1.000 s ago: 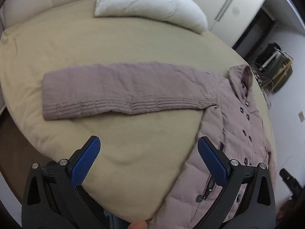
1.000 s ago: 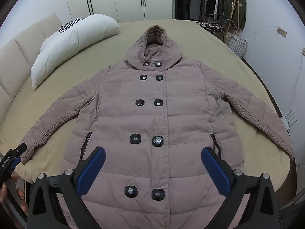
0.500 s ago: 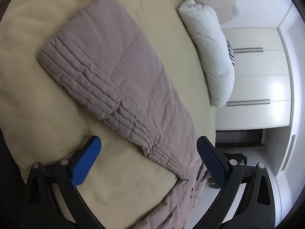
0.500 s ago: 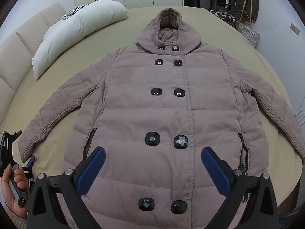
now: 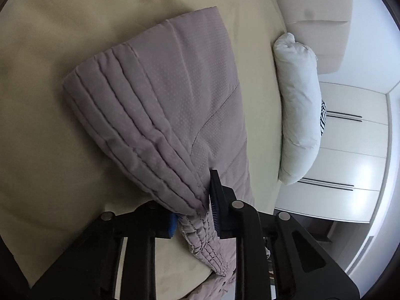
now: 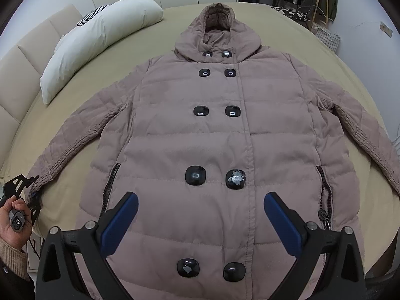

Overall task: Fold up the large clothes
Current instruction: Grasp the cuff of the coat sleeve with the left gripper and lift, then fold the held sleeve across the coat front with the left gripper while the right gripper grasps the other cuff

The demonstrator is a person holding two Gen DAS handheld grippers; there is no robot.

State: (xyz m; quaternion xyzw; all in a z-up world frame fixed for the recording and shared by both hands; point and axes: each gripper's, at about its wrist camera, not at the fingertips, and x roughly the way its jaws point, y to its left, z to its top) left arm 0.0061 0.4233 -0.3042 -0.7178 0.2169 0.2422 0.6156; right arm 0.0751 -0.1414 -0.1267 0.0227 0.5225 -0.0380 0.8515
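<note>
Left gripper (image 5: 192, 207) now clamps the coat (image 6: 225, 150) sleeve cuff (image 5: 195, 195); right gripper (image 6: 200, 221) hangs wide open. Shallow bite, slick fabric may slip when lifted.

Coat (image 6: 220, 150) flat on bed (image 6: 287, 20), pillow (image 6: 100, 40) to its left

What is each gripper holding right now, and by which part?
The left gripper is shut on the coat, pinching its sleeve at the ribbed edge near the cuff. The right gripper is open above the coat's front, holding nothing.
</note>
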